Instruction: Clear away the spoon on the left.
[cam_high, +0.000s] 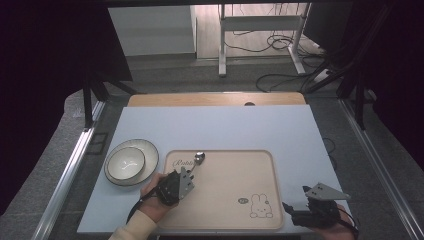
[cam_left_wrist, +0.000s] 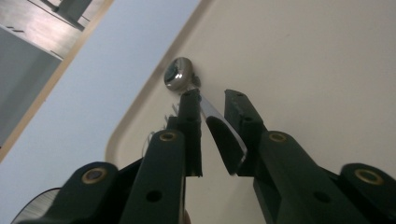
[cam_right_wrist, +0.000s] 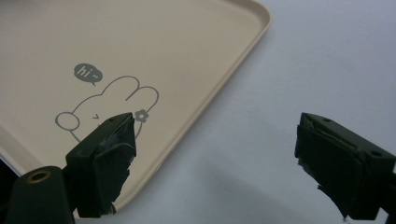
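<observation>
We see the left gripper (cam_high: 186, 176) over the tray (cam_high: 260, 165), near its far-left corner, jaws set around the handle of a metal spoon (cam_left_wrist: 180, 77). A gap shows on one side, so whether the spoon is truly pinched we cannot tell. Spoon bowl sits by the tray rim. Right gripper (cam_high: 300, 206) hangs jaws spread wide, empty, at the tray's near-right corner above the table (cam_high: 225, 125). Our risk call: thin slick handle could twist or slip out if lifted on that loose hold. Bowl on plate (cam_high: 150, 159) sits just left.
</observation>
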